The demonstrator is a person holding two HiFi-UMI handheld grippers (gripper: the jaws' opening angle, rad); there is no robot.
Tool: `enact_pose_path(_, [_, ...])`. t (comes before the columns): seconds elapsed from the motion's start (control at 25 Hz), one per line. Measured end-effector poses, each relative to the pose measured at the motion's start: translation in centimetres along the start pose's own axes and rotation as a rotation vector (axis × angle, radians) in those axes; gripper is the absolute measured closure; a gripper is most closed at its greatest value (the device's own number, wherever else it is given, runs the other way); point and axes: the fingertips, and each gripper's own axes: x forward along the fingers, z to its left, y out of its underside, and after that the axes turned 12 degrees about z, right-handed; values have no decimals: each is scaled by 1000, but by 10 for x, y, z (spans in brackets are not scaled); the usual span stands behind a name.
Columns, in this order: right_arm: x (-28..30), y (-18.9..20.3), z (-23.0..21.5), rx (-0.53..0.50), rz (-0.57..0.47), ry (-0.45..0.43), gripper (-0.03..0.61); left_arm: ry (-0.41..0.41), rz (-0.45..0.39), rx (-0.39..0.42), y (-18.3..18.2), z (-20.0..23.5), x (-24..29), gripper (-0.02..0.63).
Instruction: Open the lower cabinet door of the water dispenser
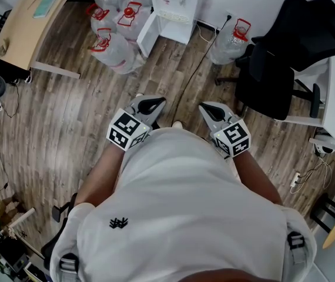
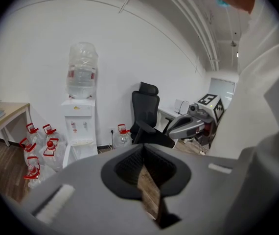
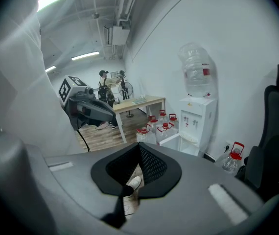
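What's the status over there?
Both grippers shut, empty: left gripper, right gripper. Water dispenser well ahead, lower door already swung open. Jugs beside it.

From above, a person in a white shirt [image 1: 185,204] holds a left gripper [image 1: 146,106] and right gripper [image 1: 210,110] side by side over a wood floor [image 1: 62,122]. Ahead stands a white water dispenser [image 1: 179,2], its lower cabinet door [image 1: 146,34] open, with red-capped water jugs [image 1: 113,49] beside it.

Head view steeply down; both gripper views toward distant water dispenser [image 2: 80,126]
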Motion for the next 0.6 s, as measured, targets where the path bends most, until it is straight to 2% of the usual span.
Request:
enact_pose_path(0.28, [24, -18, -8, -2, 9, -9, 577, -1, -5, -7, -4, 27, -2, 555])
enact_pose_path(0.6, [67, -57, -7, -24, 28, -14, 577, 1, -9, -29, 0, 81, -18, 557])
